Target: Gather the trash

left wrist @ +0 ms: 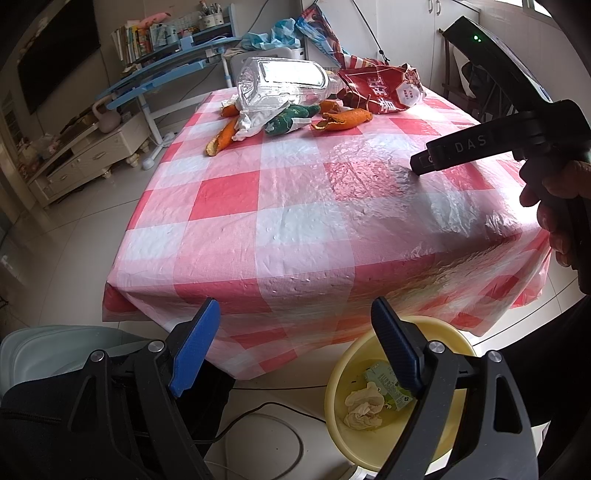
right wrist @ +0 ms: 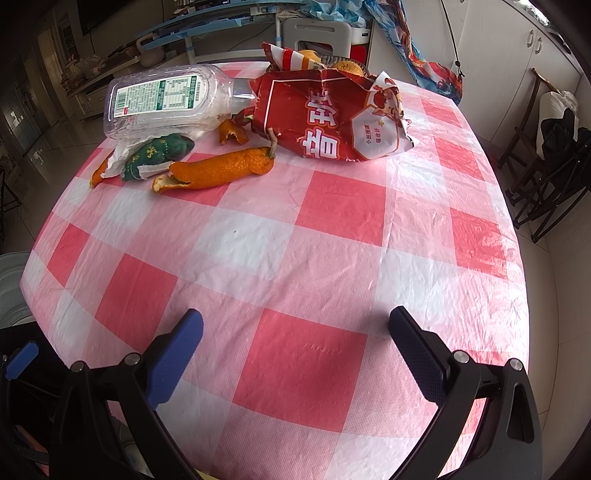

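Trash lies at the far end of the red-and-white checked table (left wrist: 295, 206): a clear plastic bottle (left wrist: 284, 83) (right wrist: 162, 98), a torn red snack bag (left wrist: 380, 88) (right wrist: 332, 118), orange peels (left wrist: 343, 120) (right wrist: 221, 170) and a green wrapper (left wrist: 291, 120) (right wrist: 159, 155). A yellow bin (left wrist: 340, 373) on the floor below the near table edge holds a crumpled tissue (left wrist: 364, 404) and a green carton (left wrist: 388, 380). My left gripper (left wrist: 295, 350) is open and empty, below the table edge beside the bin. My right gripper (right wrist: 295, 354) is open and empty over the near part of the table; its body (left wrist: 498, 144) shows in the left wrist view.
A pale lidded container (left wrist: 44, 350) stands on the floor at the left. Cables (left wrist: 266, 421) run across the floor by the bin. A blue desk (left wrist: 166, 70) and a white chair (right wrist: 317, 33) stand behind the table. Dark folding chairs (right wrist: 546, 162) are at the right.
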{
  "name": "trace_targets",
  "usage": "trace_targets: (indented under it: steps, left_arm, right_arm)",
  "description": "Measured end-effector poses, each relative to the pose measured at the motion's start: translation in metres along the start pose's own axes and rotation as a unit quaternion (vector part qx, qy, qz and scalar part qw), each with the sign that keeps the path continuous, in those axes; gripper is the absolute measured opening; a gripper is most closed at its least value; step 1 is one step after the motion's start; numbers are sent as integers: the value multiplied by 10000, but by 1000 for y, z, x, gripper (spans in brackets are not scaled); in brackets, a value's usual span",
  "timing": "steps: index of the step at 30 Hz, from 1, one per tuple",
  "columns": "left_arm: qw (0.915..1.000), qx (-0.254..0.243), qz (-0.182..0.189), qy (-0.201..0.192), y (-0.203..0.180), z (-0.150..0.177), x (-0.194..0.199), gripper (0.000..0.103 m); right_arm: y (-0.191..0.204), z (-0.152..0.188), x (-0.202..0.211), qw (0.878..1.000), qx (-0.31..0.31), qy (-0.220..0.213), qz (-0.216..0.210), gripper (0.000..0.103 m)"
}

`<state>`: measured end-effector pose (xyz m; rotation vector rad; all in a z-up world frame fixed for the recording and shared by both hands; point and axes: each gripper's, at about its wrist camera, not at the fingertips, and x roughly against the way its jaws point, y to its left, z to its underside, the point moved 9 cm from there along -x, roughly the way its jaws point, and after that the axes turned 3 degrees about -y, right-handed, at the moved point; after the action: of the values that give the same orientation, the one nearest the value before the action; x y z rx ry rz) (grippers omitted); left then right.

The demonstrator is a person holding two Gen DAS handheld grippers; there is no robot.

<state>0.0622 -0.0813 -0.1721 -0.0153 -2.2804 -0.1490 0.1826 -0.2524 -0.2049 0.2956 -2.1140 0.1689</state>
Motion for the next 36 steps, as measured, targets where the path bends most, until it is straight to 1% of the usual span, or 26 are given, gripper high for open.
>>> trace_targets:
  steps: [36]
  left_arm:
    - [10000, 33, 0, -21, 1, -3, 3, 81]
  right_arm:
    - [0, 1, 0, 10000, 6, -15, 8, 97]
